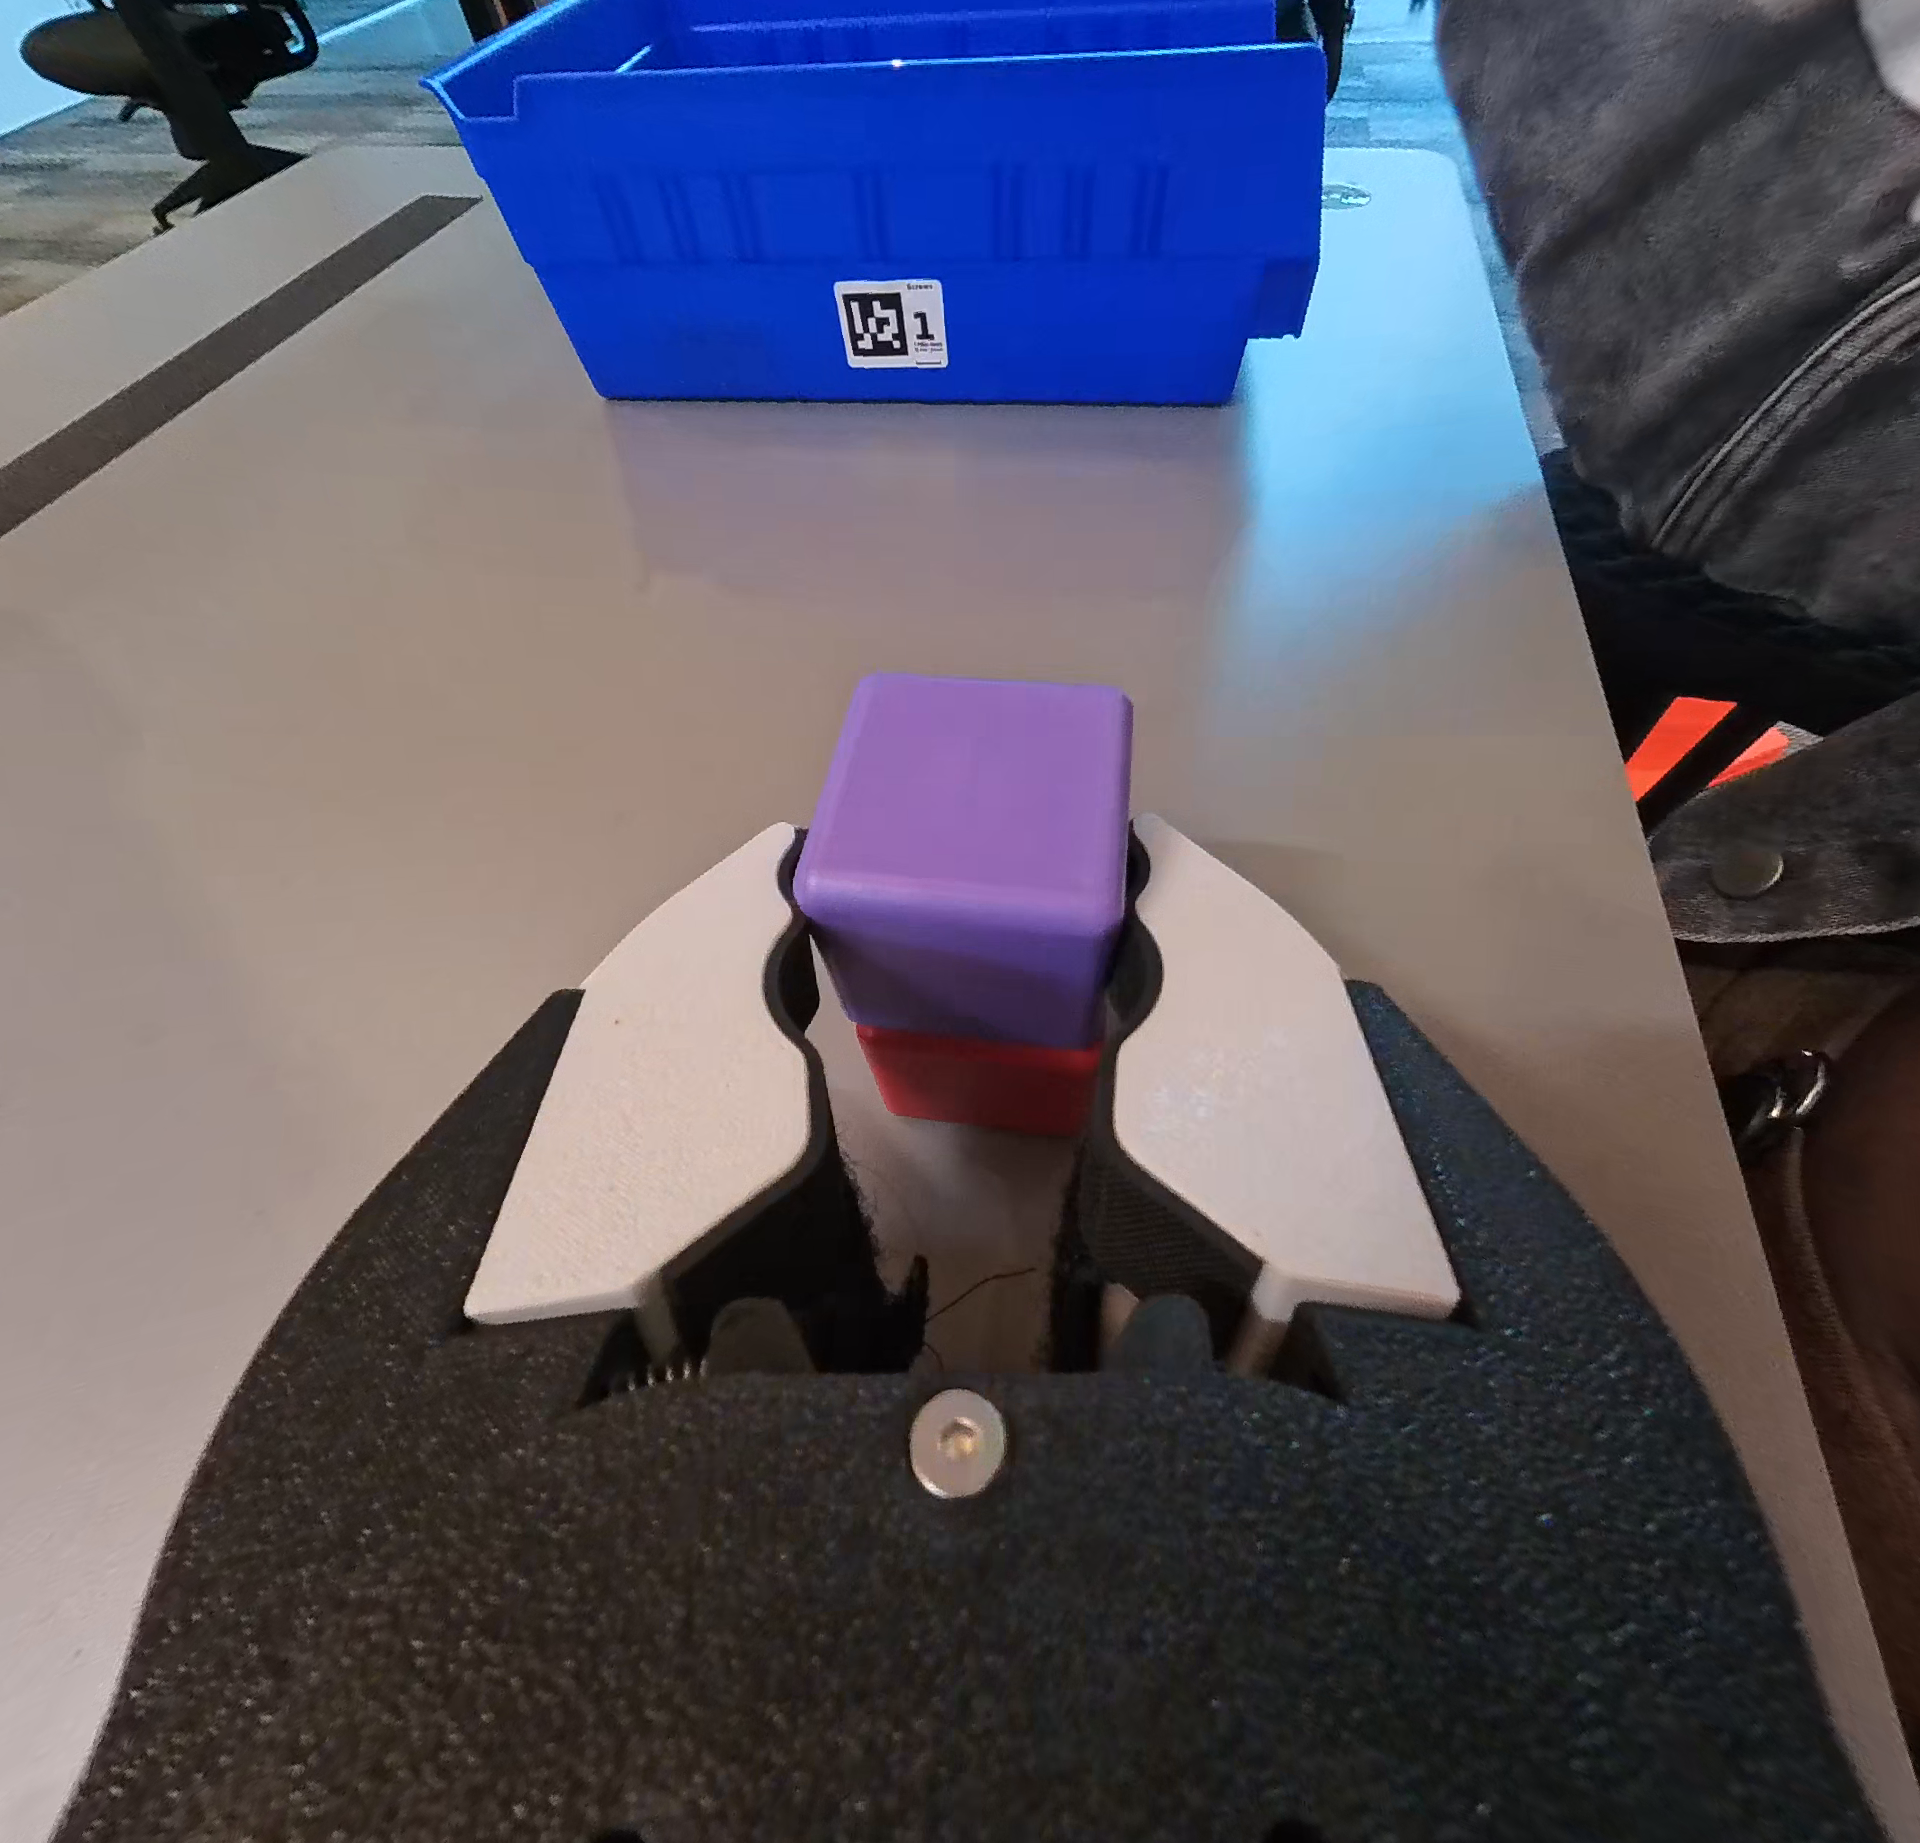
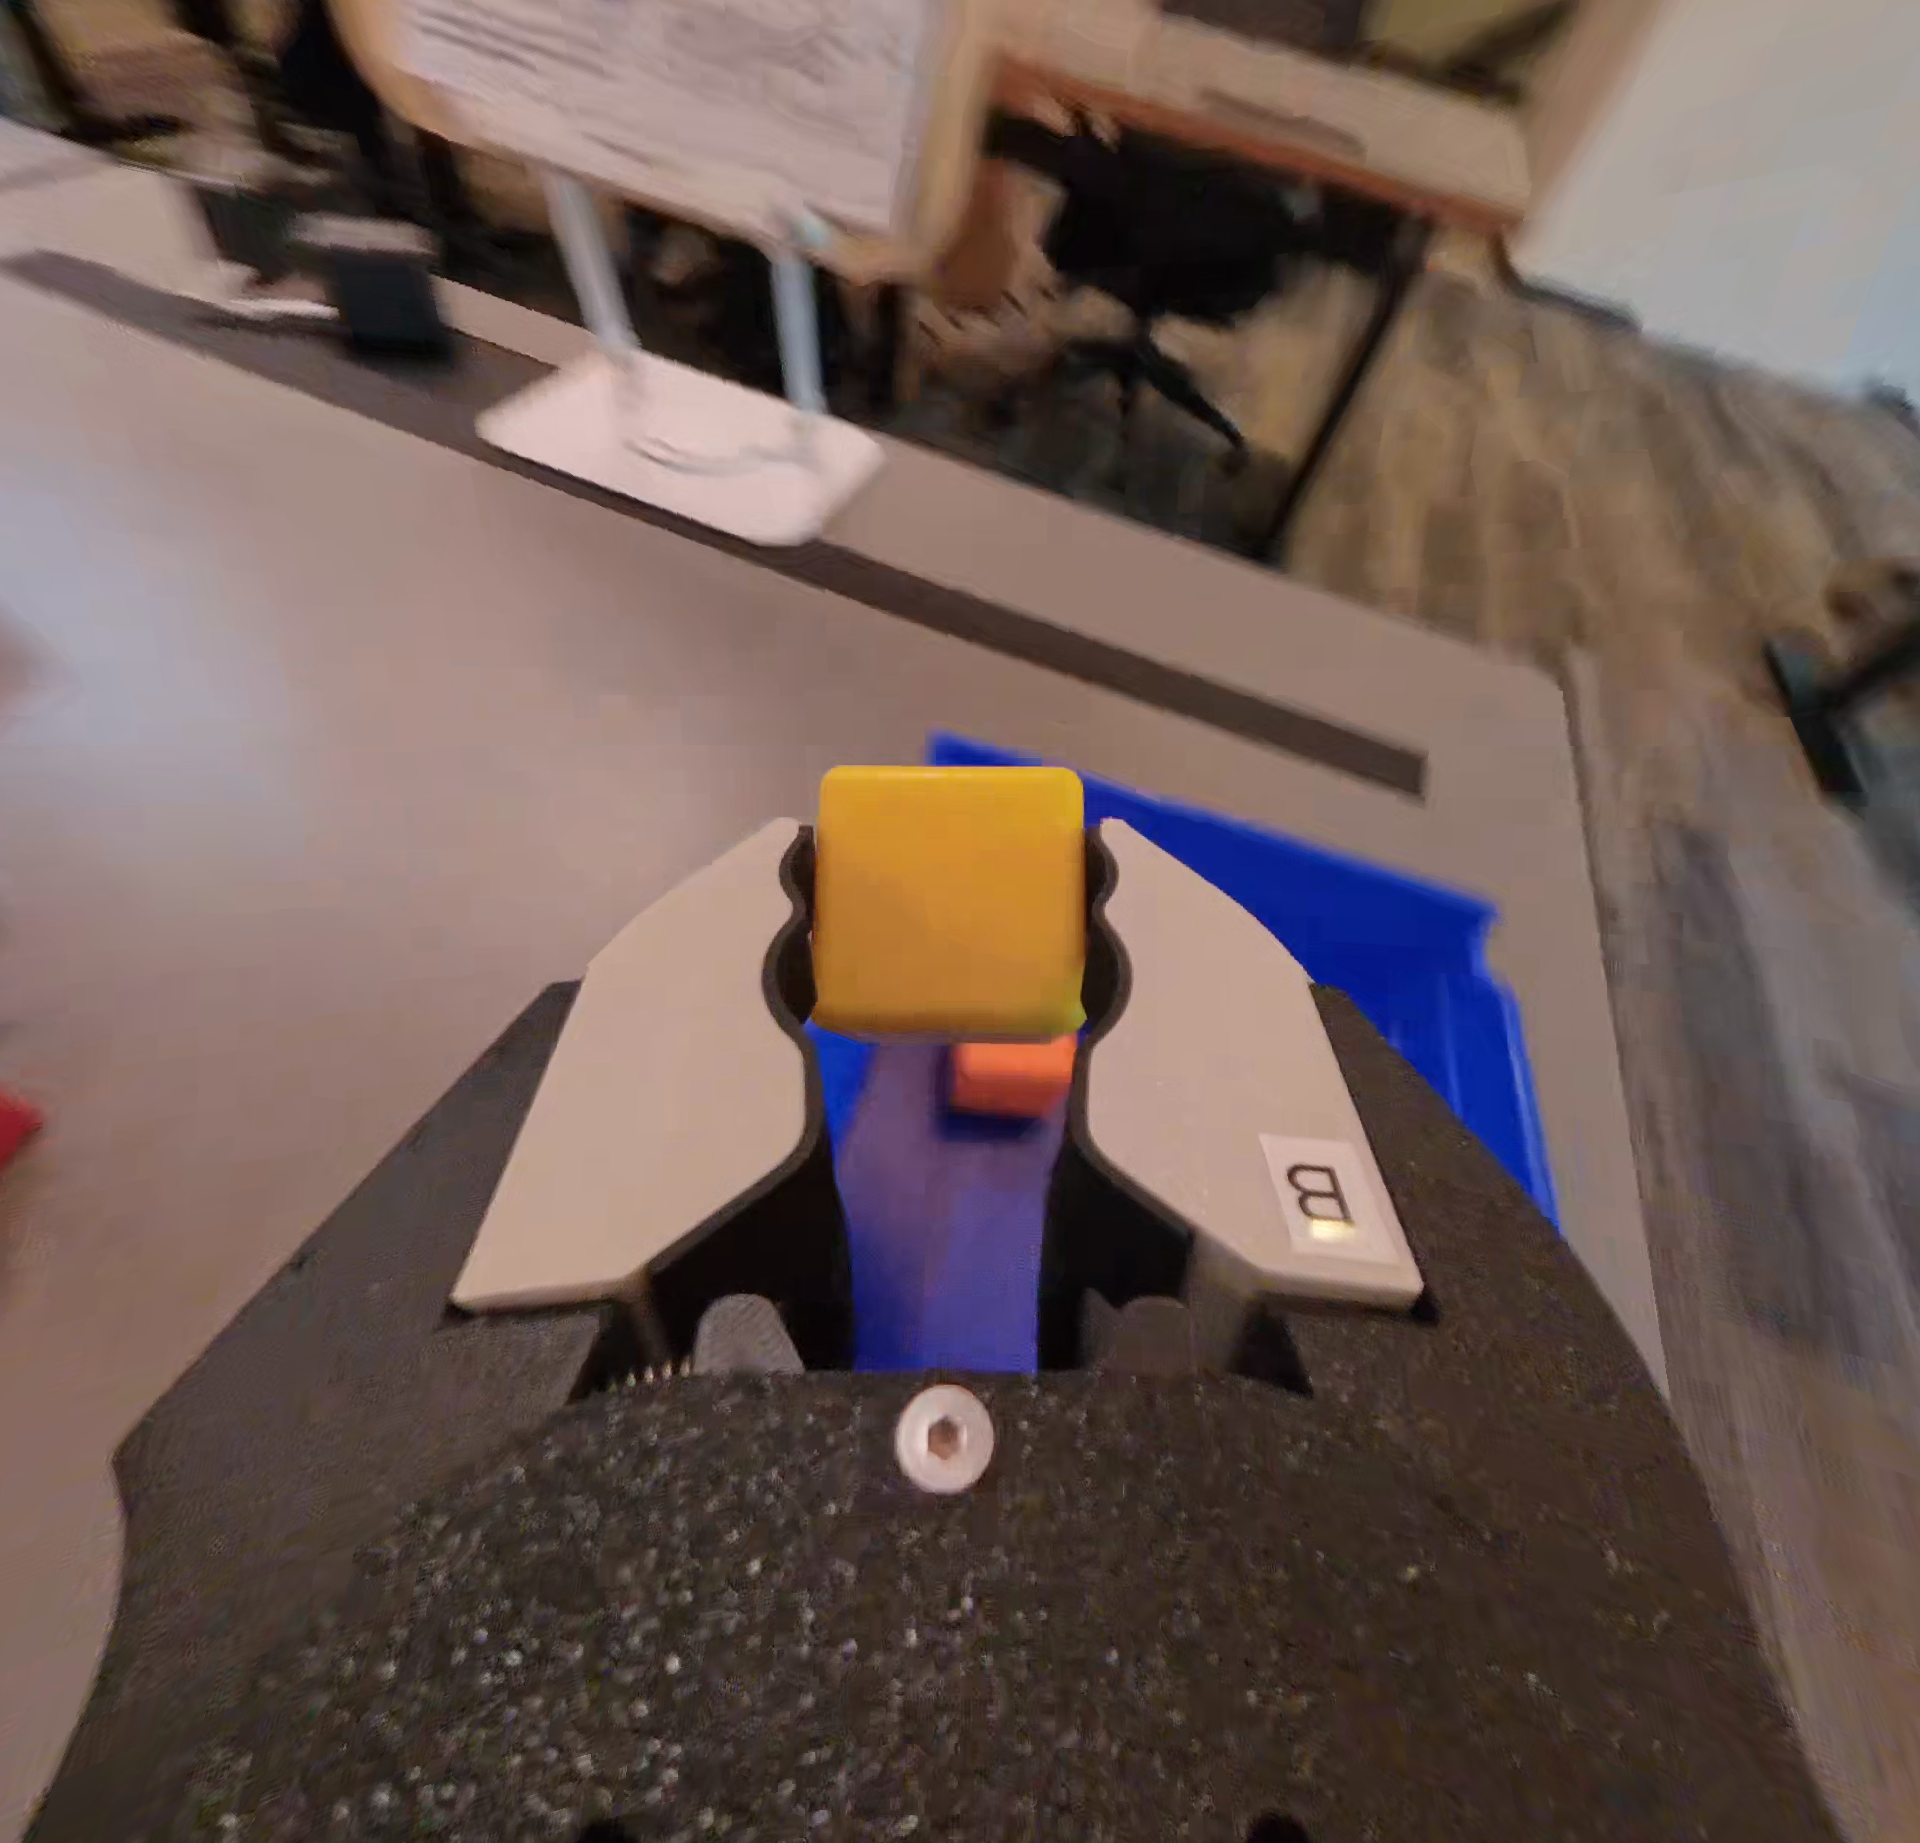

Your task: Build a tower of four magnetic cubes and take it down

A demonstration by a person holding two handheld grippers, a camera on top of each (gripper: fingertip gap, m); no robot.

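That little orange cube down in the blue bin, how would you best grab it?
Judging by its pose, come from straight above the orange cube and pinch two opposite flat sides. The blue bin walls would block a sideways approach; its top stays open.

The right gripper (image 2: 948,894) clamps a yellow cube (image 2: 945,900) above a blue bin (image 2: 1382,920) holding an orange cube (image 2: 1006,1074).

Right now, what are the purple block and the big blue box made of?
The purple cube, held between the left gripper's fingers, looks like smooth matte plastic: even colour, rounded edges, soft sheen. The big blue open bin looks like glossier moulded plastic: ribbed walls and a bright glint on its rim. Neither can be told for certain.
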